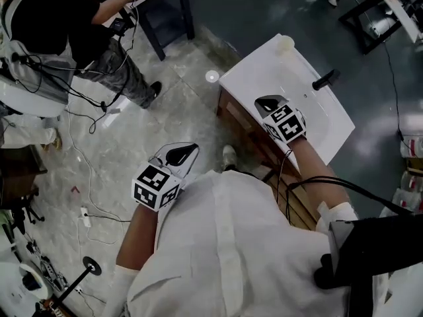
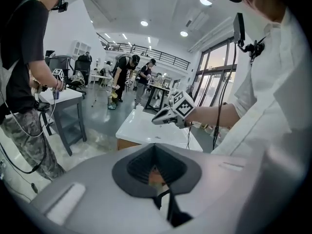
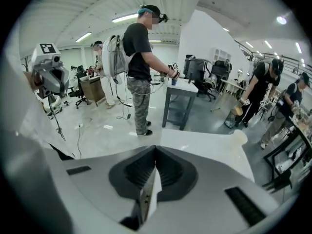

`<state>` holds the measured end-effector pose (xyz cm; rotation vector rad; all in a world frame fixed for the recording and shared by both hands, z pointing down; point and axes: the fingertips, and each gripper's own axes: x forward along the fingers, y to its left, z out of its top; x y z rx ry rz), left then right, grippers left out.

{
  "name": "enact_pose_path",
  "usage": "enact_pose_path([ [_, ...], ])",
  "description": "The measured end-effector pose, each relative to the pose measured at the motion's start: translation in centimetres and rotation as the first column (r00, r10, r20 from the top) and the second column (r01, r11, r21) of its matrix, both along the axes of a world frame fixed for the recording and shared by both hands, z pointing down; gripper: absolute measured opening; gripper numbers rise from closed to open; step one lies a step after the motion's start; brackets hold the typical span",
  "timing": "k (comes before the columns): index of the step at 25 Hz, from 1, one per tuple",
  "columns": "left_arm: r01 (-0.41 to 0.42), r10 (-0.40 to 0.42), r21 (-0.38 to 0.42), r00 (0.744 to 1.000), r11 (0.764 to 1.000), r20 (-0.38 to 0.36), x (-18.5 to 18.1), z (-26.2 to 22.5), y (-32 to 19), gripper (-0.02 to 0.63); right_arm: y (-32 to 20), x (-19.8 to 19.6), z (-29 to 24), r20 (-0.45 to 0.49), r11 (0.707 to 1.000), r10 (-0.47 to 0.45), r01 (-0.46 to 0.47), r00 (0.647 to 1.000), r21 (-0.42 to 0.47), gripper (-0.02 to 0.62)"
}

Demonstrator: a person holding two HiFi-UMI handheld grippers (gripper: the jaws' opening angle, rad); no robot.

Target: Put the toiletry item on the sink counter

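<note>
Right tongs: jaws together, holding nothing, over white sink worktop | pale round toiletry item: on worktop's far corner, upper centre, ahead of right tongs | left tongs: closed, empty, well apart over floor.

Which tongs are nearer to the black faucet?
Right. The right tongs hover over the counter near the faucet; the left tongs are over the floor, away.

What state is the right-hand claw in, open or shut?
Shut: the right gripper has both jaws pressed together in its own view.
</note>
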<state>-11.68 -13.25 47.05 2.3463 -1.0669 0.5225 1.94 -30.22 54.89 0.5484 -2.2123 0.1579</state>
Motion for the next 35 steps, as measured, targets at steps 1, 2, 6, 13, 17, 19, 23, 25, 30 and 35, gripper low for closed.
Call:
enact_pose_path([
  [1, -0.006, 0.006, 0.004, 1.000, 1.000, 0.000, -0.1, 0.0, 0.6, 0.006, 1.6, -0.4, 0.0, 0.014, 1.000, -0.002, 0.002, 1.000, -0.007, 0.006],
  [2, -0.012, 0.012, 0.009, 1.000, 1.000, -0.001, -0.1, -0.1, 1.3, 0.006, 3.2, -0.8, -0.2, 0.032, 1.000, -0.002, 0.002, 0.999, -0.011, 0.006],
  [6, -0.035, 0.035, 0.023, 0.999, 0.999, -0.008, -0.3, -0.5, 4.3, 0.006, 9.3, -2.3, -1.6, 0.113, 1.000, -0.003, 0.005, 0.994, -0.013, 0.006],
  [13, -0.095, 0.097, 0.037, 0.995, 0.995, -0.036, 0.0, -0.7, 9.3, 0.006, 18.7, -4.2, -3.3, 0.147, 1.000, -0.019, 0.020, 0.989, -0.007, 0.006],
  [17, -0.124, 0.125, 0.035, 0.991, 0.992, -0.047, 0.3, -0.6, 11.4, 0.006, 22.6, -4.9, -3.6, 0.170, 1.000, -0.015, 0.017, 0.985, -0.010, 0.006],
  [19, -0.139, 0.141, 0.035, 0.989, 0.990, -0.051, 0.5, -0.6, 12.1, 0.006, 24.2, -5.2, -3.7, 0.173, 1.000, -0.020, 0.022, 0.985, -0.008, 0.006],
  [23, -0.173, 0.175, 0.042, 0.983, 0.984, -0.053, 0.8, -1.0, 13.2, 0.006, 26.2, -5.7, -4.0, 0.180, 1.000, -0.026, 0.026, 0.983, 0.000, 0.006],
  [25, -0.178, 0.180, 0.049, 0.982, 0.983, -0.053, 0.8, -1.1, 13.5, 0.006, 27.0, -6.2, -4.4, 0.193, 0.999, -0.035, 0.036, 0.981, 0.000, 0.005],
  [30, -0.176, 0.179, 0.060, 0.982, 0.983, -0.057, 1.0, -1.1, 14.9, 0.006, 28.8, -7.1, -4.7, 0.205, 0.998, -0.064, 0.064, 0.977, 0.010, 0.005],
  [35, -0.163, 0.166, 0.056, 0.985, 0.985, -0.053, -0.1, -1.1, 15.8, 0.006, 29.8, -8.5, -4.9, 0.194, 0.995, -0.099, 0.095, 0.976, 0.031, 0.005],
])
